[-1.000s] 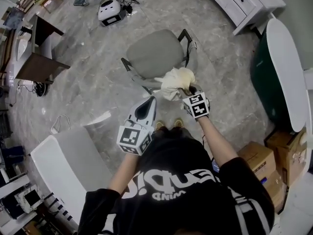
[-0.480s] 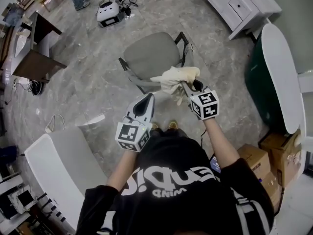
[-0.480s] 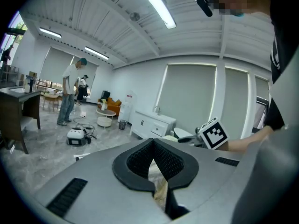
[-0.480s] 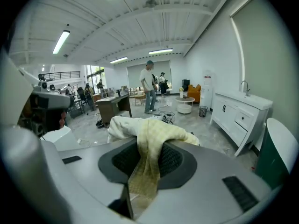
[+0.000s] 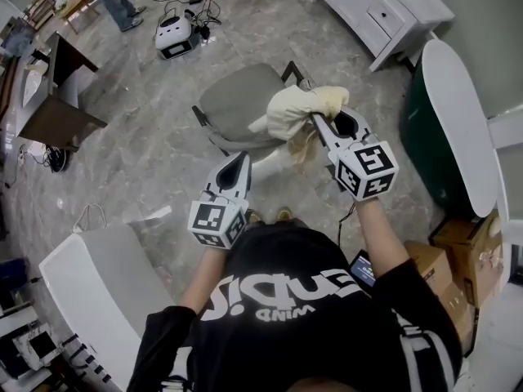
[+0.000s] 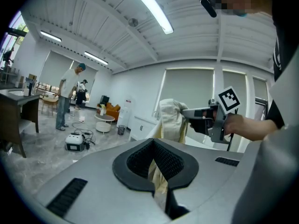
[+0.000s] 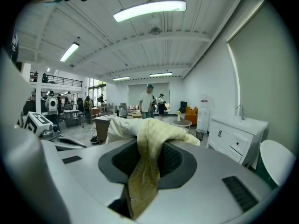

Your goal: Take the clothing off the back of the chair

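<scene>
A cream piece of clothing (image 5: 296, 109) hangs in the air above the grey chair (image 5: 237, 100). My right gripper (image 5: 315, 119) is shut on it. In the right gripper view the clothing (image 7: 145, 134) drapes over the jaws and is pinched between them. My left gripper (image 5: 243, 157) hovers lower left of the clothing, apart from it, its jaws together at the tips and holding nothing. In the left gripper view the clothing (image 6: 170, 118) dangles ahead from the right gripper (image 6: 198, 115).
A white cabinet (image 5: 384, 11) stands at the back right, with a white oval table (image 5: 458, 113) and cardboard boxes (image 5: 470, 251) at the right. A white surface (image 5: 106, 276) sits at the lower left, a dark desk (image 5: 61, 109) and a floor device (image 5: 173, 35) at the left.
My right gripper has risen with the clothing, lifting it up off the chair's back. The left gripper has stayed nearly where it was.
</scene>
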Demonstrator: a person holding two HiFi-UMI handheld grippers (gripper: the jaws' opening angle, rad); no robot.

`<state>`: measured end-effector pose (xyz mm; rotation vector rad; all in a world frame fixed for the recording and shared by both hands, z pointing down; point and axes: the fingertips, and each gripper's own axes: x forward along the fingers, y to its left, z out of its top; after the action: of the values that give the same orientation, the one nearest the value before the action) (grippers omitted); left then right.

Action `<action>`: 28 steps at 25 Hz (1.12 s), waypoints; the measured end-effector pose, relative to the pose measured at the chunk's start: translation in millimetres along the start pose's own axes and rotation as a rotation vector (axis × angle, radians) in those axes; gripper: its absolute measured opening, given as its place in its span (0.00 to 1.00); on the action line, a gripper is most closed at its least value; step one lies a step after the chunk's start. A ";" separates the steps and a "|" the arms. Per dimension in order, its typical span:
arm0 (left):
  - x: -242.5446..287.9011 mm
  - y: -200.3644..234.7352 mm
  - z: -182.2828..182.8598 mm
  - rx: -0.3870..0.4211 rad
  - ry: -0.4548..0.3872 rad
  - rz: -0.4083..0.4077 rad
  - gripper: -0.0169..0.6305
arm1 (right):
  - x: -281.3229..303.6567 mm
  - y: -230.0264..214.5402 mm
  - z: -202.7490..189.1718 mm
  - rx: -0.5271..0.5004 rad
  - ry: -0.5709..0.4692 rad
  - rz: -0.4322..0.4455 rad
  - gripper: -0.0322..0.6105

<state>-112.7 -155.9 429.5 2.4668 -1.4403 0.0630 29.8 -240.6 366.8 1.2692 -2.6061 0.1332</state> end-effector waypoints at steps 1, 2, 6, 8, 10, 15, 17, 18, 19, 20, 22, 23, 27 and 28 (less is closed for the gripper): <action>-0.2 -1.3 1.9 0.003 -0.005 -0.001 0.05 | -4.5 -1.6 8.7 -0.003 -0.017 -0.005 0.21; -0.3 -3.0 3.8 0.006 -0.009 -0.004 0.05 | -9.3 -3.5 16.1 -0.003 -0.033 -0.011 0.21; 3.0 -11.5 12.2 0.019 -0.027 -0.025 0.05 | -29.6 -11.7 36.3 0.006 -0.082 -0.040 0.21; 5.7 -15.9 15.1 0.026 -0.029 -0.040 0.05 | -39.5 -12.6 43.3 -0.001 -0.094 -0.049 0.21; 9.4 -22.0 17.6 0.032 -0.030 -0.059 0.05 | -51.4 -13.3 48.0 -0.004 -0.105 -0.060 0.21; 14.8 -41.2 23.2 0.045 -0.038 -0.107 0.05 | -85.3 -12.0 44.1 0.011 -0.115 -0.085 0.21; 14.1 -47.7 25.4 0.052 -0.041 -0.122 0.05 | -98.0 -8.9 36.9 0.021 -0.108 -0.090 0.21; 13.6 -50.2 26.4 0.056 -0.041 -0.128 0.05 | -104.1 -7.1 32.5 0.027 -0.103 -0.092 0.21; 13.3 -52.3 27.4 0.059 -0.042 -0.132 0.05 | -109.8 -5.4 27.6 0.033 -0.096 -0.095 0.21; 13.0 -53.9 28.6 0.061 -0.043 -0.136 0.05 | -115.3 -3.9 22.4 0.041 -0.087 -0.098 0.21; 12.8 -56.3 30.4 0.066 -0.044 -0.141 0.05 | -125.7 -1.4 11.9 0.061 -0.070 -0.104 0.21; 12.7 -57.3 31.0 0.065 -0.044 -0.143 0.05 | -130.9 -0.1 6.7 0.071 -0.063 -0.107 0.21; 11.9 -58.4 31.1 0.065 -0.041 -0.149 0.05 | -147.0 6.5 -9.5 0.103 -0.056 -0.120 0.21; 11.8 -58.3 30.8 0.065 -0.040 -0.150 0.05 | -148.9 8.1 -13.3 0.106 -0.061 -0.122 0.21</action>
<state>-59.9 -147.1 389.2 2.6350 -1.2833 0.0297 114.2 -119.5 342.1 1.4873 -2.5936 0.2165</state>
